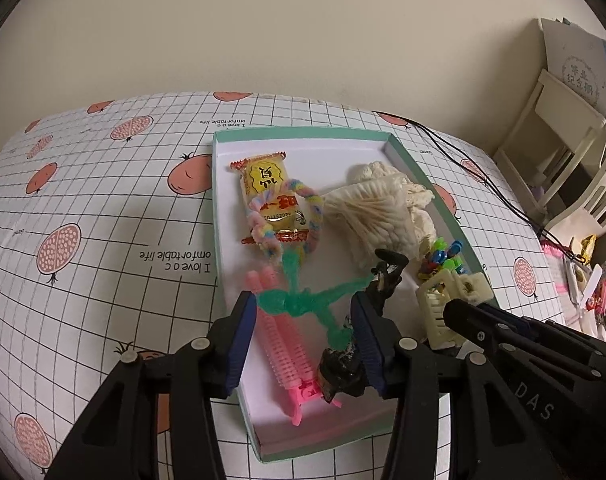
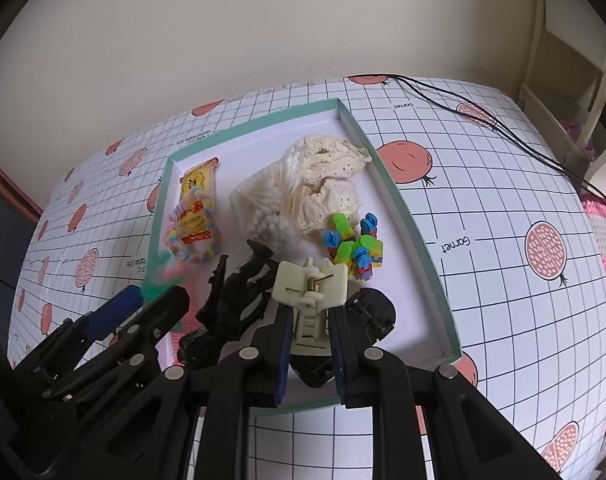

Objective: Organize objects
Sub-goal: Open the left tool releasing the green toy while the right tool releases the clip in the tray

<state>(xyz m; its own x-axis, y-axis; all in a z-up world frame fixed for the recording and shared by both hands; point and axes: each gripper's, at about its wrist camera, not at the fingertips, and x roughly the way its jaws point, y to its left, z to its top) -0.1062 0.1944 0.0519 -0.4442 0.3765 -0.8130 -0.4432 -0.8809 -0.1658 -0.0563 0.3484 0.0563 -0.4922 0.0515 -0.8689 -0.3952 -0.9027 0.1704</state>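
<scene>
I see a matt cardboard tray (image 1: 403,152), a glossy foil snack packet (image 1: 263,184), fuzzy pipe cleaners (image 1: 303,300), a ribbed pink plastic curler (image 1: 283,344), lacy cream cloth (image 2: 335,176) and a smooth ivory plastic clip (image 2: 311,284).

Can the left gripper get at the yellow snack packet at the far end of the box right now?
Probably not directly. The left gripper is open around the green pipe-cleaner figure, whose pastel loop lies across the yellow snack packet; the pink hair roller lies below too.
</scene>
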